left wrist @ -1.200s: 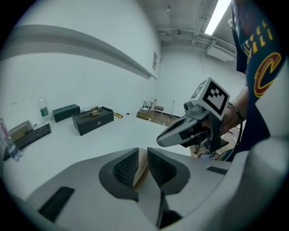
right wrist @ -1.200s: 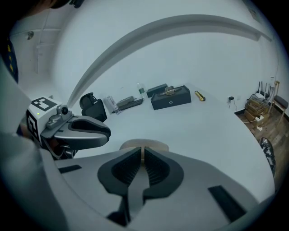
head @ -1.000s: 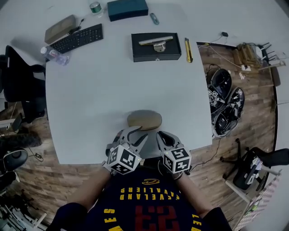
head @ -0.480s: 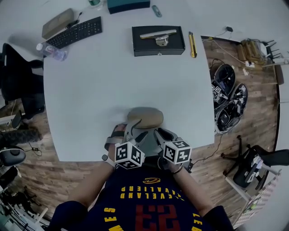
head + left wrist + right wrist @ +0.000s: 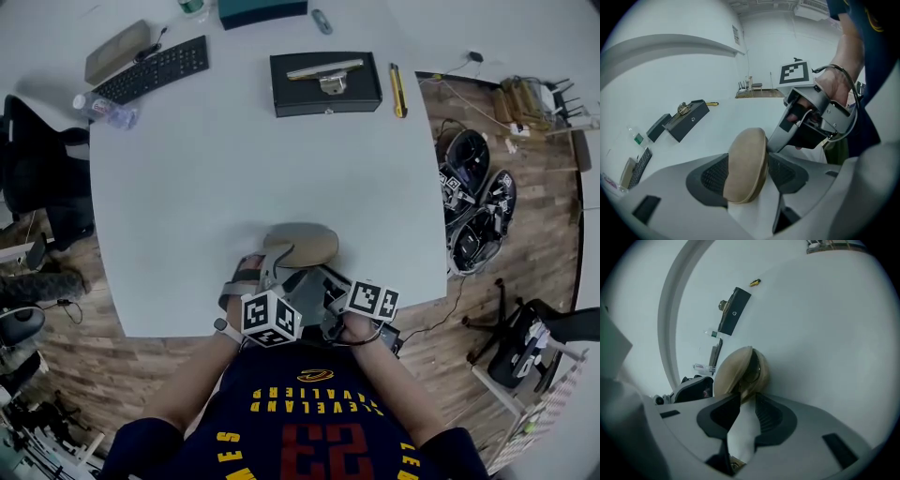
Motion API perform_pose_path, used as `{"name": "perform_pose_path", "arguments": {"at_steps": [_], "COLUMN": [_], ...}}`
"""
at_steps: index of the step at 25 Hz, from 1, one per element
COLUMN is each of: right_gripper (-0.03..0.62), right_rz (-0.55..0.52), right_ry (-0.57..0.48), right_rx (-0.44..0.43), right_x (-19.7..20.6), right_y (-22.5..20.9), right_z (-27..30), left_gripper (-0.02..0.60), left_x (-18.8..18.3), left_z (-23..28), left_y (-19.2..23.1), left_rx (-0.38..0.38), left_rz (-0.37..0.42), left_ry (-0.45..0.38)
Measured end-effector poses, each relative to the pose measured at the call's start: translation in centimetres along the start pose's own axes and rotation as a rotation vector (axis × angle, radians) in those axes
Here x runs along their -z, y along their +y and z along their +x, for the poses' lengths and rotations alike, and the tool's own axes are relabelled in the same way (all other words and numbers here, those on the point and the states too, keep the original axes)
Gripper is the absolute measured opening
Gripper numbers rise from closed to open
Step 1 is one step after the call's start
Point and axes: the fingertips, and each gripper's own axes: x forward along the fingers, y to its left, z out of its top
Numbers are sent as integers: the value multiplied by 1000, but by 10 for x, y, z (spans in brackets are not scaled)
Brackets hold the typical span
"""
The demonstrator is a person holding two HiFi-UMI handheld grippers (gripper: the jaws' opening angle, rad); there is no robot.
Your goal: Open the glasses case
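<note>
A tan oval glasses case (image 5: 300, 246) lies on the white table (image 5: 234, 169) near its front edge. My left gripper (image 5: 265, 265) reaches over the case's left end, its jaws opening; in the left gripper view the case (image 5: 745, 164) stands between the two pads. My right gripper (image 5: 323, 278) is at the case's right front, jaws opening too. In the right gripper view the case (image 5: 736, 371) sits just past the fingertips (image 5: 719, 416) and shows a dark gap between its shells with a lens inside. The right gripper (image 5: 806, 126) also shows in the left gripper view.
At the back stand a black box (image 5: 325, 82) with a metal part on it, a yellow knife (image 5: 395, 90), a keyboard (image 5: 152, 70), a second tan case (image 5: 117, 52) and a bottle (image 5: 103, 110). The table's front edge runs just under my hands. Gear lies on the floor at the right (image 5: 469, 197).
Both grippers have come down and forward onto the case and their jaws have opened. The right gripper has rolled, so its marker cube shows another face.
</note>
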Motion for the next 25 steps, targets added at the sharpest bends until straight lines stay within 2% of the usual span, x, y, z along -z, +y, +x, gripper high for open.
{"name": "perform_pose_path", "arguments": {"at_steps": [3,8,10,17,25], "right_gripper": [111,71,46,43,40], "right_rz": [43,111,106,81,71], "right_ry": [-9,-28,-24,-23,-22], "right_rx": [-21,-82,-82,-74,-74], "right_x": [0,-1,1,1,0], "right_y": [-3,-3,-2,-2,-2], "right_z": [3,4,3,3,4], "left_gripper": [266,265,265,265,265], "left_x": [2,5,4,0,-14], "left_z": [3,5,4,1,-11], "left_y": [0,4,4,11,35], "left_rx": [-2,-24,-32,-43,-83], "left_rz": [-1,23,29,48,17], "left_ry": [4,14,21,20,-15]}}
